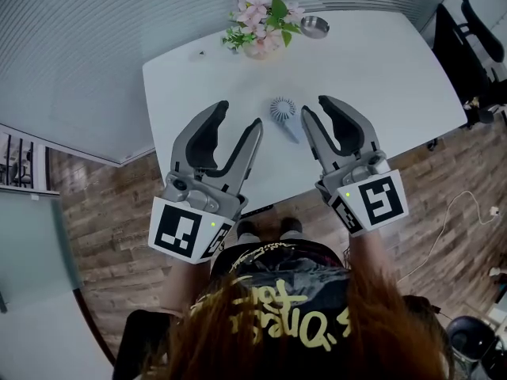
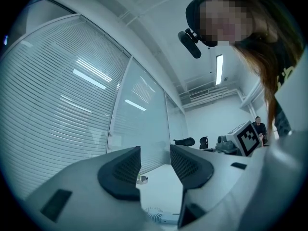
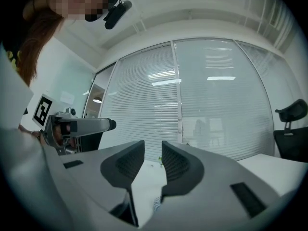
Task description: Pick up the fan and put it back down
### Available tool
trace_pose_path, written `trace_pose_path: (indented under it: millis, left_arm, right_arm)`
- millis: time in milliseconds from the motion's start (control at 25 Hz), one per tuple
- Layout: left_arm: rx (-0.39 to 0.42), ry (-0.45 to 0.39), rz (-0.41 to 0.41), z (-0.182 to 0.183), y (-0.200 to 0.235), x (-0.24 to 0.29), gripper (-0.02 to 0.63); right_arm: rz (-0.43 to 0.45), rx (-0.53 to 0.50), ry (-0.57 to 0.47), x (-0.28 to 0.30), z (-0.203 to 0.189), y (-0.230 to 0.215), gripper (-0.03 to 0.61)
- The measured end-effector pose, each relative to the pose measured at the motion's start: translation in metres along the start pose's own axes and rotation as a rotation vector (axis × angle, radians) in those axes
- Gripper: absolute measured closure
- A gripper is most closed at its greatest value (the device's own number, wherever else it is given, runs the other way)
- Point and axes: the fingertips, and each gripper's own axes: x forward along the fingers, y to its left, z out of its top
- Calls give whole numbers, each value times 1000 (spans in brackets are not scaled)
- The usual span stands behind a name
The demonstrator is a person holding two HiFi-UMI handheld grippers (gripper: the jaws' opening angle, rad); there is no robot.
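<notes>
the left gripper (image 1: pixel 239 115) and right gripper (image 1: pixel 315 106) are hovering above the table (image 1: pixel 380 77), jaws parted and gripping nothing. the fan (image 1: pixel 283 111) is lying flat between their tips, touching neither, its round head pointing away from the person and its handle running back, slightly right. flowers (image 1: pixel 261 26) and a bowl (image 1: pixel 314 27) are sitting at the far edge.

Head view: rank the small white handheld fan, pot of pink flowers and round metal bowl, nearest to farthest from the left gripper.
1. The small white handheld fan, lying on the white table just right of the left gripper.
2. The pot of pink flowers, ahead at the table's far edge.
3. The round metal bowl, far edge too, right of the flowers.
</notes>
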Motion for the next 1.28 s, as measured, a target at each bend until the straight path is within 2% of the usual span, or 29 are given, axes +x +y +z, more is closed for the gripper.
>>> trace_pose_path:
  millis: [120,240,720,1280]
  left_arm:
    - [2,8,-8,-3,-4,-1,474]
    - [0,8,-20,-4,-8,-2,514]
    - [-13,16,-10,-10,-10,-9,621]
    - [-22,31,11,-16,-5,-14,623]
  right_arm:
    - [-1,-5,3,-1,-2,1,473]
    - [-3,-8,4,-2,-4,3,528]
    - [27,-20,6,-3,-2,16,572]
    - [61,-14,-4,-1,-5,26,575]
